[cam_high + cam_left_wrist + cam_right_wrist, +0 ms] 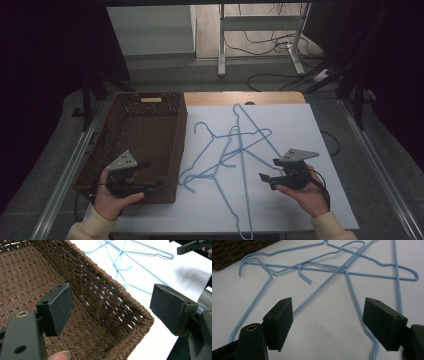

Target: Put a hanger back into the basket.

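— Did we read any brand or label?
— None that we could make out. The thin light-blue wire hangers (pixel 235 150) lay tangled on the white bench (pixel 295 200), just right of the dark-brown woven basket (pixel 150 145); the longest ran away from us, hook nearest us.
— And our hands?
— Our left gripper (pixel 156 175) hovered over the basket's near right corner, fingers (pixel 58 308) apart, holding nothing. Our right gripper (pixel 267 170) hung beside the tangle, fingers (pixel 279 322) apart too. Its own view showed the crossing wires close up; the left gripper view showed the weave.
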Demonstrator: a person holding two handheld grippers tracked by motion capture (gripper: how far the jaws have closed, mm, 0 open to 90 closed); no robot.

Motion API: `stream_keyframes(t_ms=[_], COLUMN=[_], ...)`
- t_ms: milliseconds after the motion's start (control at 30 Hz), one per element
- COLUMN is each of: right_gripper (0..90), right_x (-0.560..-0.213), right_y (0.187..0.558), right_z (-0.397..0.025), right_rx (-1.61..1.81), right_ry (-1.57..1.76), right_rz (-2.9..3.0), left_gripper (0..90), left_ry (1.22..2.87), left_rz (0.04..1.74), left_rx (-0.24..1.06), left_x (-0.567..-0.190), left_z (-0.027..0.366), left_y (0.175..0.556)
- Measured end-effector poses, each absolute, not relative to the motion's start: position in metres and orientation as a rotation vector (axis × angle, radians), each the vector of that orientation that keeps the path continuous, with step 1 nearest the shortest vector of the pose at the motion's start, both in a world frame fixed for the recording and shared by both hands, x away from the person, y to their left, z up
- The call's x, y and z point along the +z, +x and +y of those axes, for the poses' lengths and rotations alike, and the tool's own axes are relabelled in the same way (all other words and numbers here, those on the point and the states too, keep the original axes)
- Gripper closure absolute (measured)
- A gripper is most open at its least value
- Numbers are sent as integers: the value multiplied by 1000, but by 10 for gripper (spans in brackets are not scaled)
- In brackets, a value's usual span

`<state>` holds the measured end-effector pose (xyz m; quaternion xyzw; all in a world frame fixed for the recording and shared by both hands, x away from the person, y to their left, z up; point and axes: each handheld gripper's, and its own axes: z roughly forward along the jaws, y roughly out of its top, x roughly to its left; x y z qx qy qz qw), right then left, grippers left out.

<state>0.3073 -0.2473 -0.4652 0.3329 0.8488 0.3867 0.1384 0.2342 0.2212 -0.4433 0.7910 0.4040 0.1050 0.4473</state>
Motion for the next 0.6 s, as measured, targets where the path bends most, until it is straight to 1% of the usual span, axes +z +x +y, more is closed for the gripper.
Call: stream_keyframes(t_ms=[267,367,400,500,600], right_gripper=[280,334,334,374,434], right_x=[-467,-467,-467,-467,-466], right_y=[314,317,317,323,332], right_z=[-235,-227,-227,-221,-216], right_rx=[1095,1082,1082,1078,1065], right_ry=[939,917,917,911,899], right_rz=[2504,2521,2521,2540,2552], left_gripper=[190,191,191,192,193], left_ry=[1959,1958,1958,1960,1960], left_rz=[1008,1012,1012,1011,1009], left_rx=[262,264,264,266,266], left_x=[-445,-445,-445,-445,-444], left_z=[223,223,223,223,223], left_y=[231,229,229,229,229])
